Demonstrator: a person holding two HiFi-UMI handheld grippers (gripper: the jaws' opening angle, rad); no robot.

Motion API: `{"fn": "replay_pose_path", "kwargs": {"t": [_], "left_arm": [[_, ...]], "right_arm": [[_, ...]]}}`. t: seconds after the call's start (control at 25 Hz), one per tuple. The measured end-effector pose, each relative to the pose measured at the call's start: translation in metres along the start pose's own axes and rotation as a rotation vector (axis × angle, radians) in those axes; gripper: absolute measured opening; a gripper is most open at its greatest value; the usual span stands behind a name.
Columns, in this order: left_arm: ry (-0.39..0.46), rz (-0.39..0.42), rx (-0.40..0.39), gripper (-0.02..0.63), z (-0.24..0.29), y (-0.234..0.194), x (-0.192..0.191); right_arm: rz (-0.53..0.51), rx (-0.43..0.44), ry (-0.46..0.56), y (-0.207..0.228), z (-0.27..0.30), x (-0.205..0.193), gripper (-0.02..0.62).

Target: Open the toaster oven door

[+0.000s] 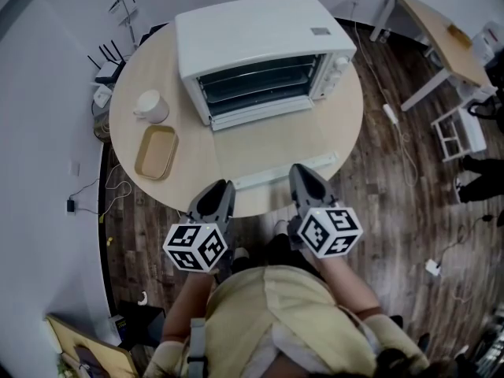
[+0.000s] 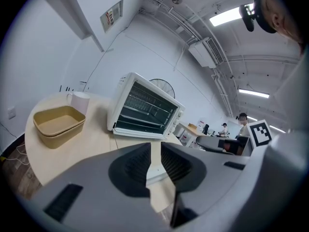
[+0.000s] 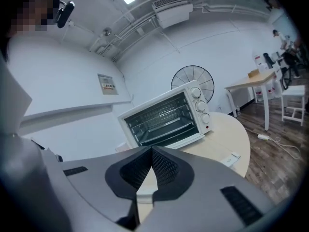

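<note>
My right gripper (image 1: 298,168) is closed empty, left gripper (image 1: 224,184) barely apart, before the oven (image 1: 264,46); its door (image 1: 272,144) seems down, a bump could reshut it

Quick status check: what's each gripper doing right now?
Left gripper: jaws slightly apart, nothing between them.
Right gripper: jaws closed together, holding nothing.
</note>
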State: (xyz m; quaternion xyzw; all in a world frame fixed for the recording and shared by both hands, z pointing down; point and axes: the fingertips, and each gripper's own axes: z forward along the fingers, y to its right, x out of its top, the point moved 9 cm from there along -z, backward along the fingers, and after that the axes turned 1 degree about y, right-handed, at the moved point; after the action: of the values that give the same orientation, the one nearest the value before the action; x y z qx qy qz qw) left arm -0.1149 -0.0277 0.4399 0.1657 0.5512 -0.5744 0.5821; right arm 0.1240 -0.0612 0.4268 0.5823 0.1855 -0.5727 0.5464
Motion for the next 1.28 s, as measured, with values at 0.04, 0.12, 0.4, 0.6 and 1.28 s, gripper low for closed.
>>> {"fn": "replay_pose_path", "kwargs": {"t": [0.04,0.12,0.4,0.6,1.28], "left_arm": [[0.002,0.001,-0.001,0.063,0.000,0.000,0.001],[0.004,0.000,-0.005,0.058,0.000,0.001,0.001],[0.015,0.014,-0.007,0.057,-0.002,0.004,0.006],[0.035,0.044,-0.008,0.057,-0.003,0.007,0.012],[0.065,0.166,0.009,0.057,-0.007,0.014,0.026]], "right_arm": [[-0.021,0.002,0.005,-0.002,-0.001,0.002,0.003],[-0.047,0.010,0.012,-0.005,-0.002,0.004,0.003],[-0.120,0.015,0.001,-0.014,-0.004,0.007,0.002],[-0.127,0.020,0.005,-0.015,-0.004,0.010,0.002],[-0.162,0.025,0.006,-0.020,-0.004,0.014,0.002]]}}
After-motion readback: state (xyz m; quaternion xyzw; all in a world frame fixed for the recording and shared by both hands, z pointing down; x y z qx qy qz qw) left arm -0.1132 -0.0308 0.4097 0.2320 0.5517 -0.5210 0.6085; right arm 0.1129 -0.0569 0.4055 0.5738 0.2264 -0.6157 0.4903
